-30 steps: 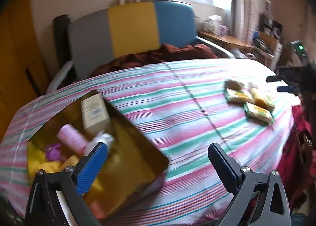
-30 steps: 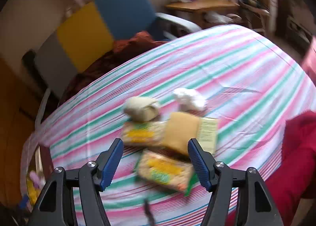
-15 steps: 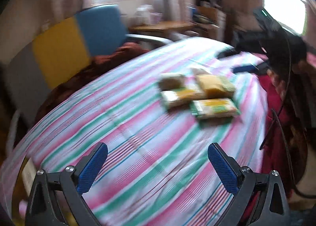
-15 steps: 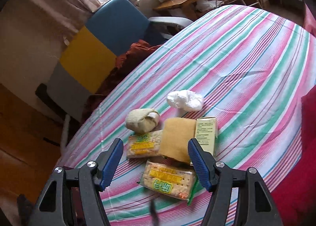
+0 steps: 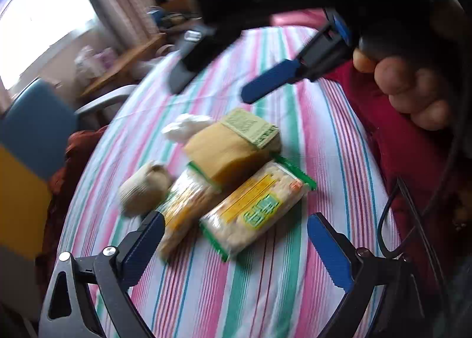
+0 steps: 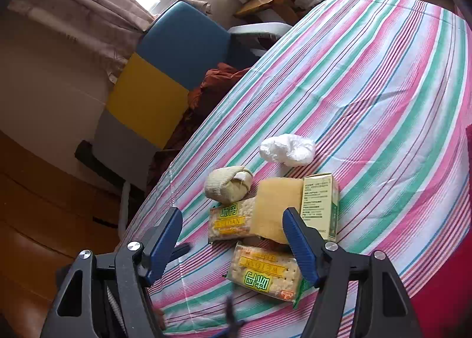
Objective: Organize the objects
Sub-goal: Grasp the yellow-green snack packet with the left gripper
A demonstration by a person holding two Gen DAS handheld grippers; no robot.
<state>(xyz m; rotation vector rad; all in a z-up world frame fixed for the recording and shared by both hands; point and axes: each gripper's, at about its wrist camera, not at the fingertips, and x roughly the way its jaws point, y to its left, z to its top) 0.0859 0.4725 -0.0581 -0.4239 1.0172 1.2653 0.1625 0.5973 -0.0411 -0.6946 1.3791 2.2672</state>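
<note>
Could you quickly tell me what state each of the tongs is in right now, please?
Left tongs: open and closing, holding nothing, above the cracker packets.
Right tongs: open and opening further, holding nothing.

The left wrist view was smeared by motion, so print on the near cracker packet (image 5: pixel 256 211) could not be read. The second cracker packet (image 6: pixel 231 221) lay partly under the tan box (image 6: pixel 275 208). The bench (image 6: pixel 383 87) ran past the picture's right edge.
</note>
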